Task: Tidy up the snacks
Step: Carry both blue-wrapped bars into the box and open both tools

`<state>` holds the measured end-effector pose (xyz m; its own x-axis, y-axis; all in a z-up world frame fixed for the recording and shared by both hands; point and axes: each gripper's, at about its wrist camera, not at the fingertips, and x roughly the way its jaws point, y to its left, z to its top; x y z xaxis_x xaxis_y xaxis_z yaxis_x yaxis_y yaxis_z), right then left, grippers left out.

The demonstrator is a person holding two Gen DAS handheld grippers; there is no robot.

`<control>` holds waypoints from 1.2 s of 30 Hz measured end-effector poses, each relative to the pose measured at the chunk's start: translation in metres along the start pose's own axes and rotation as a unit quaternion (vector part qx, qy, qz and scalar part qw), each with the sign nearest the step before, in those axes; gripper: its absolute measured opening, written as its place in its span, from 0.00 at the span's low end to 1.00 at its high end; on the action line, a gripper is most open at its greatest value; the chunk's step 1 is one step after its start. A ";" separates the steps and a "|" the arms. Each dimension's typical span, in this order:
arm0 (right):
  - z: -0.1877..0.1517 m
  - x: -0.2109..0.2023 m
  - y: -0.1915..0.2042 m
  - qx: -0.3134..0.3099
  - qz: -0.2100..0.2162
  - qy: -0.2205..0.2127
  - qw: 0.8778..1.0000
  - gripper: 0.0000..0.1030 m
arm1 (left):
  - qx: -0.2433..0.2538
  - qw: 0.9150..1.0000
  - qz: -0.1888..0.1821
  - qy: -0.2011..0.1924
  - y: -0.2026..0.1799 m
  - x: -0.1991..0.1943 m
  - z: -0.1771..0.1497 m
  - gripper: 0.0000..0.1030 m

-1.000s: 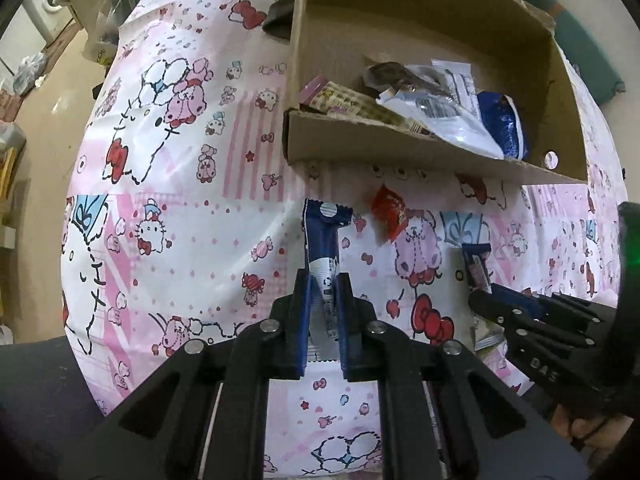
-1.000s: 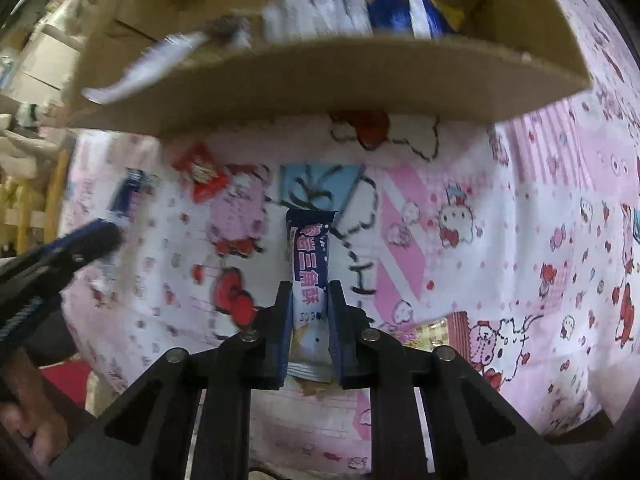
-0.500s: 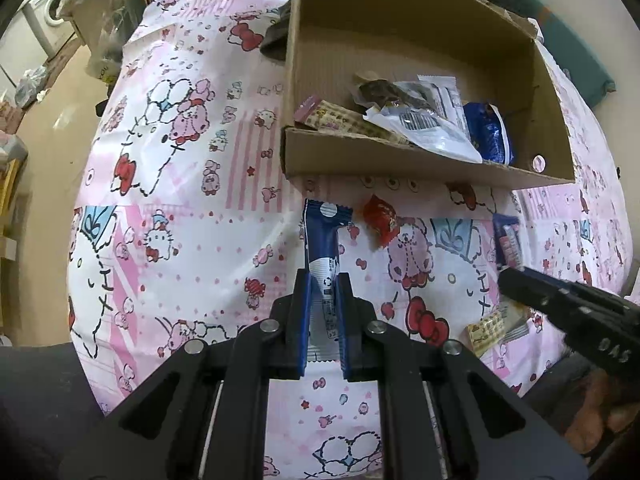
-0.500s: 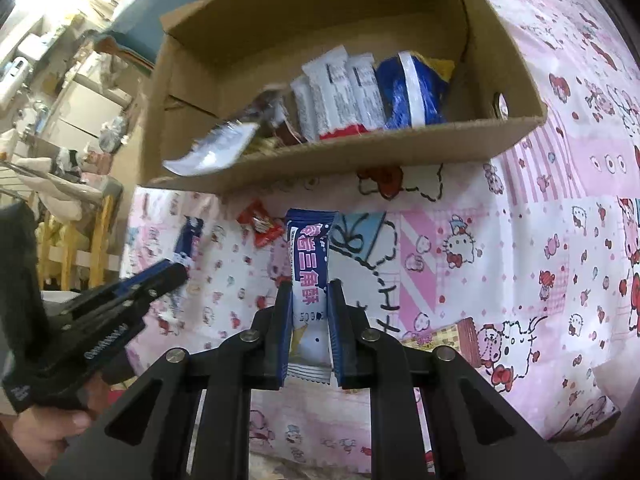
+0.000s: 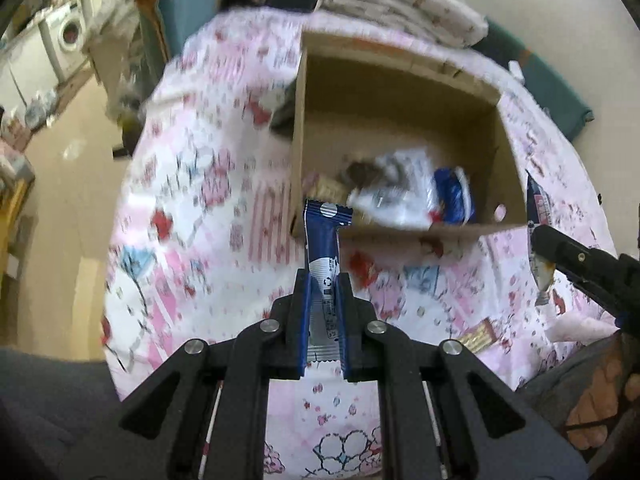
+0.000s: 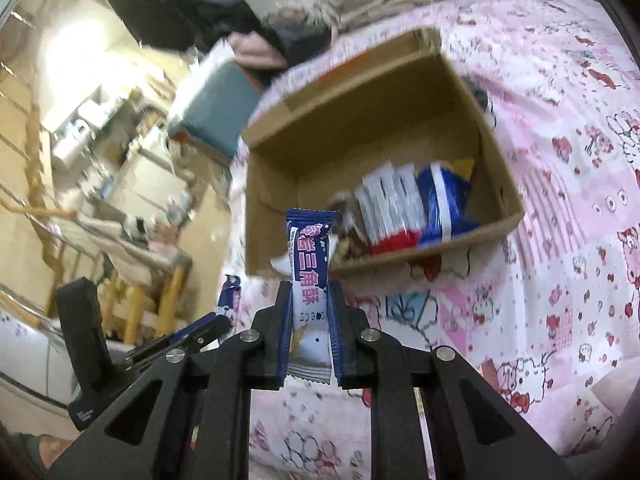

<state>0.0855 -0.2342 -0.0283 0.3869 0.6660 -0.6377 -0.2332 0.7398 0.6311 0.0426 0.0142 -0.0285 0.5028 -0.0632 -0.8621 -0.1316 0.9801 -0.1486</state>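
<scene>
Left gripper (image 5: 323, 286) is clamped tight on a blue snack bar (image 5: 325, 254), the wrapper standing up between the fingers and its top end reaching toward 12 o'clock, overlapping the near wall of the cardboard box (image 5: 400, 92) in the left view. Right gripper (image 6: 309, 294) pinches a second blue bar (image 6: 310, 268) with pink lettering, also upright, its tip in line with the box's (image 6: 360, 120) near left corner. Below both lies the pink cartoon-print cloth (image 5: 192, 208). On it, just before the box at 1 o'clock from the left gripper, sits a small red packet (image 5: 366, 268); a tan wafer pack (image 5: 478, 336) lies at 3 o'clock. Inside the box: white packets (image 6: 394, 208), a blue bag (image 6: 444, 200), blurred brown items. Beyond, folded bedding (image 5: 400, 4).
</scene>
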 end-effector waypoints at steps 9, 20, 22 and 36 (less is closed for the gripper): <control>0.028 -0.028 -0.015 0.014 0.000 -0.053 0.998 0.17 | 0.038 0.998 -0.003 -0.042 -0.023 -0.018 0.051 0.09; 0.061 -0.020 -0.040 0.041 -0.020 -0.071 0.996 0.17 | 0.066 0.997 -0.006 -0.045 -0.041 0.006 0.086 0.09; 0.066 -0.015 -0.043 0.039 -0.027 -0.067 0.997 0.17 | 0.066 0.997 -0.008 -0.042 -0.042 0.013 0.091 0.09; 0.087 0.034 -0.057 0.033 -0.070 -0.027 0.997 0.17 | 0.089 0.996 -0.016 -0.028 -0.050 0.067 0.110 0.09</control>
<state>0.1891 -0.2620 -0.0477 0.4594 0.5488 -0.6984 -0.1148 0.8164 0.5660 0.1768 -0.0184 -0.0260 0.5510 -0.0889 -0.8298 0.0358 0.9959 -0.0829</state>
